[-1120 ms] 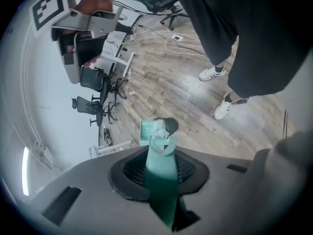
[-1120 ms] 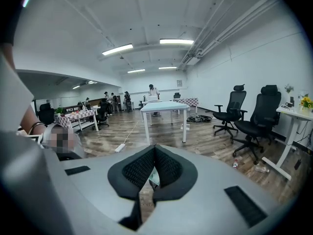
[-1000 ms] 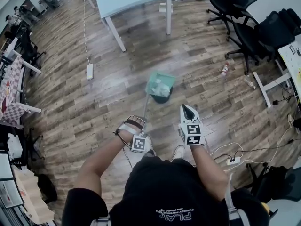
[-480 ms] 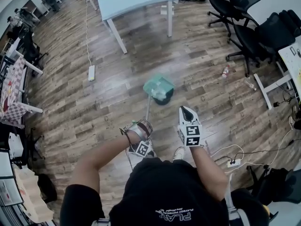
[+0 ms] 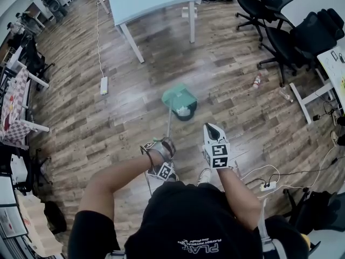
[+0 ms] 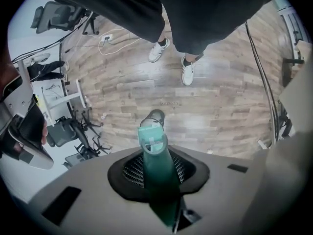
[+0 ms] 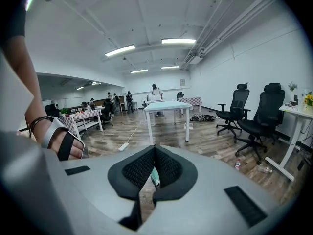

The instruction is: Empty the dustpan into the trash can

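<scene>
One tool, the left tool (image 5: 163, 147), is clamped tight on the long thin handle (image 6: 159, 175) of the teal plastic dustpan (image 5: 178, 96). The pan hangs tipped over the small round dark trash can (image 5: 187, 113) on the wooden floor (image 5: 108, 128). This looks like the dumping step. The handle runs from the tool down and away to the can. Next, I think, comes a little shake, then a lift. The right tool (image 5: 211, 128) is pinched closed on nothing.
</scene>
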`<state>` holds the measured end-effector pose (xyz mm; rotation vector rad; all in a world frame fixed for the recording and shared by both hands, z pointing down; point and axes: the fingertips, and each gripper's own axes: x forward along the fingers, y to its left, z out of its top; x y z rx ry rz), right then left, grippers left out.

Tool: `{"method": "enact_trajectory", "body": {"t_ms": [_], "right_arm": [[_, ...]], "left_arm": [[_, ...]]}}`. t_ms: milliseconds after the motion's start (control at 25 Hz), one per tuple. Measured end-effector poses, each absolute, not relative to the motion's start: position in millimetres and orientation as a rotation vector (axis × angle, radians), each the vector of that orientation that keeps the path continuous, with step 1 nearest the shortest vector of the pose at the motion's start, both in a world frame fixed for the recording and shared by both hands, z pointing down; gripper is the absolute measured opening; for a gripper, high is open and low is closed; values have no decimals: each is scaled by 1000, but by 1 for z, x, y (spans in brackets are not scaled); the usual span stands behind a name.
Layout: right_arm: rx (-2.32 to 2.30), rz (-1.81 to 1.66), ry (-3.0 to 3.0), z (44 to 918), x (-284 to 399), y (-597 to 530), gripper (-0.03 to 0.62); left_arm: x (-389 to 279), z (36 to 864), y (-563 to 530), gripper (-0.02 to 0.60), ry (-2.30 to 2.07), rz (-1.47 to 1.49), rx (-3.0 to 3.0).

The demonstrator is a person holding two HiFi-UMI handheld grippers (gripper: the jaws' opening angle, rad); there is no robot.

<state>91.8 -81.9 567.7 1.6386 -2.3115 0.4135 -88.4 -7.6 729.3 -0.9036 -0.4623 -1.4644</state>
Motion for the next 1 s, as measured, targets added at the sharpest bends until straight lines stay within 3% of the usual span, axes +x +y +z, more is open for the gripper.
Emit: {"method": "enact_trajectory", "body": {"t_ms": [1000], "right_arm": [[1609, 429, -2308, 577, 99, -72, 18]], "left_arm": [[-54, 685, -46, 98, 34, -1575, -1629]]}}
